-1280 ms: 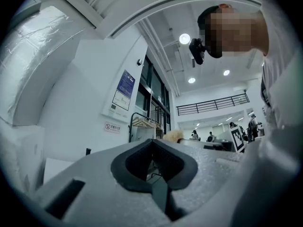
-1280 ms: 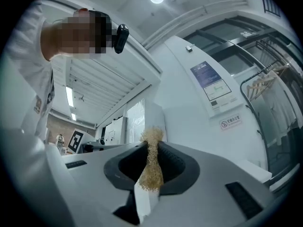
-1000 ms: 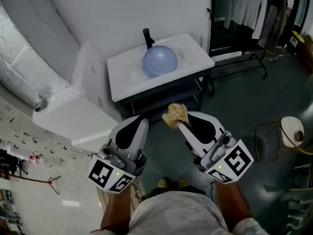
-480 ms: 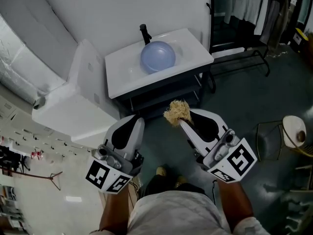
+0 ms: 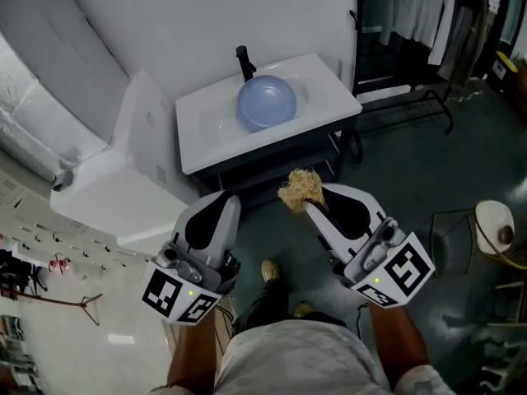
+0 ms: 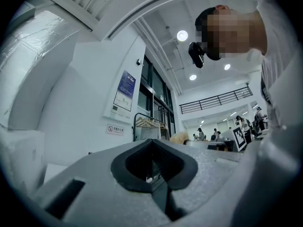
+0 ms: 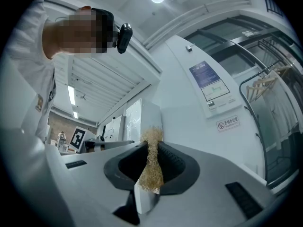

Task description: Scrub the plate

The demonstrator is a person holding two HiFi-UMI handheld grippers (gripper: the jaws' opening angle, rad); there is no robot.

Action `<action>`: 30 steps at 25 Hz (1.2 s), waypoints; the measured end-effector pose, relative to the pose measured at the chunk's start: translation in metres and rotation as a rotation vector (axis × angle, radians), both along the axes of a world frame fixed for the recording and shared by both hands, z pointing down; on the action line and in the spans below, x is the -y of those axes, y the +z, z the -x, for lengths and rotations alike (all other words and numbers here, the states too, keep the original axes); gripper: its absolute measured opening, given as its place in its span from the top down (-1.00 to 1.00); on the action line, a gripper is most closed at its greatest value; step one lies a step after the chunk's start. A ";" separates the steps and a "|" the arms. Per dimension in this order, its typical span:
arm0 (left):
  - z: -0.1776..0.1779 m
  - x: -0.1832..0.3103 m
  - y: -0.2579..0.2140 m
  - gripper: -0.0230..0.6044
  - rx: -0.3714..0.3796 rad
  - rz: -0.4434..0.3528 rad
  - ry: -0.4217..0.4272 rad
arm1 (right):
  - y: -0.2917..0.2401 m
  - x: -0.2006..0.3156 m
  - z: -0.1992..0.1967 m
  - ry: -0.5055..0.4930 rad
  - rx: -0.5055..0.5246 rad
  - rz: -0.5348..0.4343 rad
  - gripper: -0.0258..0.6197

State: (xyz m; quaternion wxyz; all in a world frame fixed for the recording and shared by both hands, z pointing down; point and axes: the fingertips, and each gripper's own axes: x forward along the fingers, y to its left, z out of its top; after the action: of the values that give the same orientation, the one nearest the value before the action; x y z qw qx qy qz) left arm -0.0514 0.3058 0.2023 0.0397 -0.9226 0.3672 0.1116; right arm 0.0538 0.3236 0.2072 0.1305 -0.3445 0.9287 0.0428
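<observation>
Two grippers hang before the sink point(image 5: 212, 126): the left gripper point(image 5: 221, 202) pressed together, empty; the right gripper point(image 5: 311, 206) pinching a scrubber point(image 5: 300, 188). The plate point(image 5: 267, 101) sits mid-sink.

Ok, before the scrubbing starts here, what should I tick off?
1. Scrubber clamped in right gripper: ok.
2. Left gripper free, jaws shut on nothing: ok.
3. Plate sits in the sink, nothing on top of it: ok.
4. Grippers close enough to touch the plate: not ok, both are held short of the sink, over the floor.
5. Plate wet or faucet running: cannot tell.
</observation>
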 end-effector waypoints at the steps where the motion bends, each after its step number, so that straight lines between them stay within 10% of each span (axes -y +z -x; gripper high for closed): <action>1: 0.002 0.007 0.000 0.88 -0.002 -0.002 0.002 | 0.000 0.006 0.002 0.001 -0.004 -0.001 0.73; 30: 0.089 0.240 0.012 0.88 -0.025 -0.002 0.101 | 0.013 0.224 0.091 0.143 -0.065 0.068 0.73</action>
State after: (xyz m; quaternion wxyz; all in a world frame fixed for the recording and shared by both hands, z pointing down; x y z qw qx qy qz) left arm -0.1402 0.0661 0.2148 0.0304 -0.9384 0.3205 0.1253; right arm -0.0376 0.0994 0.2202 0.0851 -0.4128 0.9063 0.0317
